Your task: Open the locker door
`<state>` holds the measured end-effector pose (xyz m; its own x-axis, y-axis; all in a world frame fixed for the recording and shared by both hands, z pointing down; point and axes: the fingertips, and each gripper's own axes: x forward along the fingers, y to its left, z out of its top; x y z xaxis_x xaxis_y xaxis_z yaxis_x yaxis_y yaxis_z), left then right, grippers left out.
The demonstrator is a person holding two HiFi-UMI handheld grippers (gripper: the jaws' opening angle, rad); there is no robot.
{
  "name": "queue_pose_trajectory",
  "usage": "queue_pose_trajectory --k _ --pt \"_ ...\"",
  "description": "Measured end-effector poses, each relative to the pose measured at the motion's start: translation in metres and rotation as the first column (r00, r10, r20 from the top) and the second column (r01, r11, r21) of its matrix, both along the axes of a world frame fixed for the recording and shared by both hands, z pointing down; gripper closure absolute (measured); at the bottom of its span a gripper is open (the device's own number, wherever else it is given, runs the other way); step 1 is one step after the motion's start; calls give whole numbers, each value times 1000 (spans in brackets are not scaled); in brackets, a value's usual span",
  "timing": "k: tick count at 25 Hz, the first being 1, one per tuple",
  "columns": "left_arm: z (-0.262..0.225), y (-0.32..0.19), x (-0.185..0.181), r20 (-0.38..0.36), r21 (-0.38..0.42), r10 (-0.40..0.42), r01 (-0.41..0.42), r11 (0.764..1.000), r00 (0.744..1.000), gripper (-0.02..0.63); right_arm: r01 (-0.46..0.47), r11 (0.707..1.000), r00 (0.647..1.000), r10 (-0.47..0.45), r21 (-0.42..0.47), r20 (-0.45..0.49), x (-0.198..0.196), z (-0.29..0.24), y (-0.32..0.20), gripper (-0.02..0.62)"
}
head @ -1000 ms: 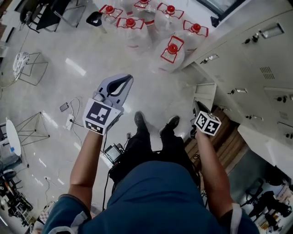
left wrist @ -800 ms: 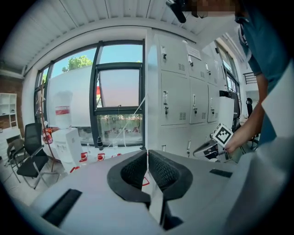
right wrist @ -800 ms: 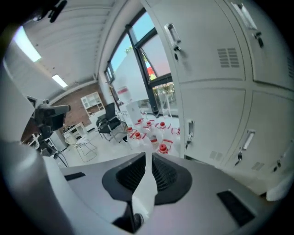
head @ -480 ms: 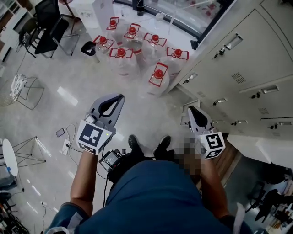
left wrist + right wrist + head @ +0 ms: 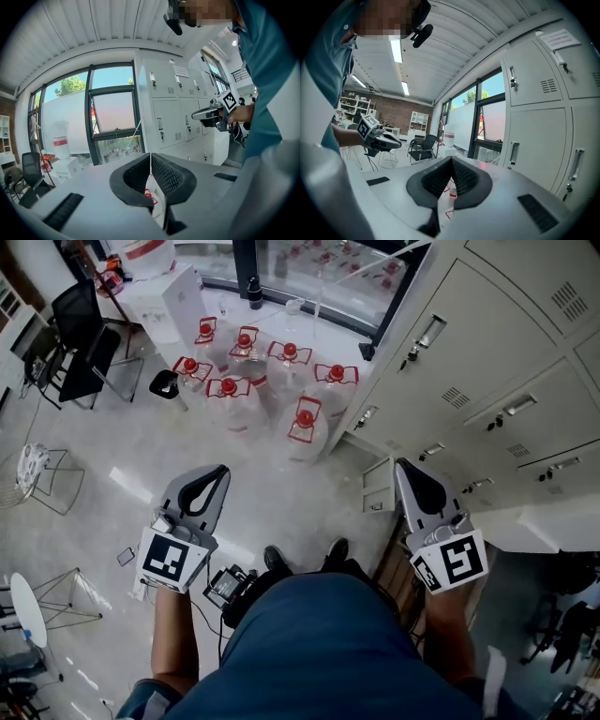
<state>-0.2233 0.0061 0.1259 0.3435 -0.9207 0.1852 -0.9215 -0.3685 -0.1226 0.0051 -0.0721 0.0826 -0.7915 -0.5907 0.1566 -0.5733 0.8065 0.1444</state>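
- The locker door (image 5: 469, 329) is part of the pale grey bank of lockers (image 5: 525, 427) that fills the right side of the head view. Every door that I can see well there is shut, and each has a small handle (image 5: 427, 334) near its edge.
- In the right gripper view the same doors stand at the right, one above the other. The lower one carries an upright handle.
- My right gripper (image 5: 401, 465) is held up in front of the lockers, near them but touching no door. Its jaws have just been closing, and now the tips meet with nothing between them.
- My left gripper (image 5: 219, 469) is well apart from the lockers, above the open floor (image 5: 112, 456). Its jaws are also together and they hold nothing.
- Both grippers point roughly level and away from my body. Each gripper view shows the other gripper at its side, beyond my blue shirt (image 5: 328, 643).
- Below and between the two grippers I see my dark shoe (image 5: 276, 559) and its pair beside it on the floor.
- Farther ahead, a group of big clear water bottles (image 5: 248, 381) with red caps stands on the floor. They are just beside the end of the lockers and in front of a large window (image 5: 300, 268).
- At the far left of the head view there is a black chair (image 5: 80, 329), well apart from the lockers.
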Motion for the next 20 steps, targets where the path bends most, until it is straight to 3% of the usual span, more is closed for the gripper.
queue_pose_trajectory --k 20 --pt "-6 20 -17 2 7 14 -14 1000 1000 586 13 999 1000 -13 40 20 -31 -29 18 560"
